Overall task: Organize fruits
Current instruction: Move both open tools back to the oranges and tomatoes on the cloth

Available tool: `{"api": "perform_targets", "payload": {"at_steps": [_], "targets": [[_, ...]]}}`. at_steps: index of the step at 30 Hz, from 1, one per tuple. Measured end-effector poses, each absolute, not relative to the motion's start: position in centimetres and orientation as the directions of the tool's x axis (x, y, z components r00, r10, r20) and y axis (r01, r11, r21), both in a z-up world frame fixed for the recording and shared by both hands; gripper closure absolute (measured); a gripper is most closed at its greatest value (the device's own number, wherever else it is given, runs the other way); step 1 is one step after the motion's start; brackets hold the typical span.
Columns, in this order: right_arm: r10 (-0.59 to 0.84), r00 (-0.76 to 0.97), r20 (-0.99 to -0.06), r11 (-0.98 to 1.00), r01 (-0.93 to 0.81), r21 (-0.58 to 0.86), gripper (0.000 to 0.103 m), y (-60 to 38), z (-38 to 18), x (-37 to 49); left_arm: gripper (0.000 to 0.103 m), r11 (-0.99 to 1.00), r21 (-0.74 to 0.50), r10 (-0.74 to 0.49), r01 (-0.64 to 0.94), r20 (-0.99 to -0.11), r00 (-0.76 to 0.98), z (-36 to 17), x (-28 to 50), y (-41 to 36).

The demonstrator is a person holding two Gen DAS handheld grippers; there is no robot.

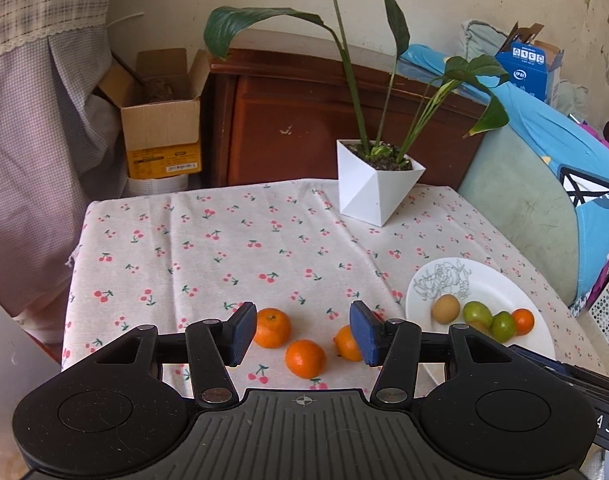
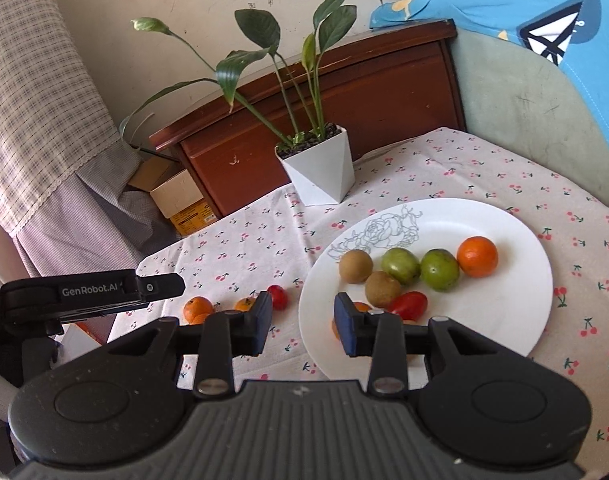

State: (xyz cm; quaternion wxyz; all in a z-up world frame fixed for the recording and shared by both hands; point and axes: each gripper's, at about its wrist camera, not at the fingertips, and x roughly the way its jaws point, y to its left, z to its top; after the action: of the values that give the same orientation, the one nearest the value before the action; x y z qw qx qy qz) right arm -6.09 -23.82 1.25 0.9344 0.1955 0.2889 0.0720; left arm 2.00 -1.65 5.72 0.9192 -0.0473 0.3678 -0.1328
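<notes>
Three oranges lie loose on the cherry-print cloth: one (image 1: 271, 327), a nearer one (image 1: 305, 358) and a third (image 1: 346, 343). My left gripper (image 1: 304, 332) hovers above them, open and empty. A white plate (image 1: 484, 288) at the right holds brown, green and orange fruit. In the right wrist view the plate (image 2: 484, 320) carries two brown fruits (image 2: 355, 266), two green ones (image 2: 439, 270), an orange (image 2: 477, 256) and a red tomato (image 2: 409, 305). My right gripper (image 2: 304, 326) is open and empty over the plate's left rim. Another tomato (image 2: 277, 297) sits on the cloth.
A white faceted pot with a leafy plant (image 1: 378, 184) stands at the table's back. Behind it is a wooden cabinet (image 1: 304, 112), and left of that an open cardboard box (image 1: 164, 128). A chair draped in blue cloth (image 2: 544, 60) borders the right side.
</notes>
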Motion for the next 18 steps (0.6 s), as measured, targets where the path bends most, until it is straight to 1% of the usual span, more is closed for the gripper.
{"api": "perform_targets", "payload": {"at_steps": [12,18], "targets": [[0.292,0.794,-0.532,0.924,-0.092,0.371,0.067,-20.6,0.4,-4.2,0.053,0.973,-0.182,-0.231,0.143,-0.711,0.664,4.0,2.5,0.8],[0.301,0.78,-0.549,0.931,-0.115,0.348,0.067,-18.9,-0.4,-2.7,0.053,0.973,-0.189,-0.228,0.131,-0.716,0.66,3.7,2.6,1.5]]}}
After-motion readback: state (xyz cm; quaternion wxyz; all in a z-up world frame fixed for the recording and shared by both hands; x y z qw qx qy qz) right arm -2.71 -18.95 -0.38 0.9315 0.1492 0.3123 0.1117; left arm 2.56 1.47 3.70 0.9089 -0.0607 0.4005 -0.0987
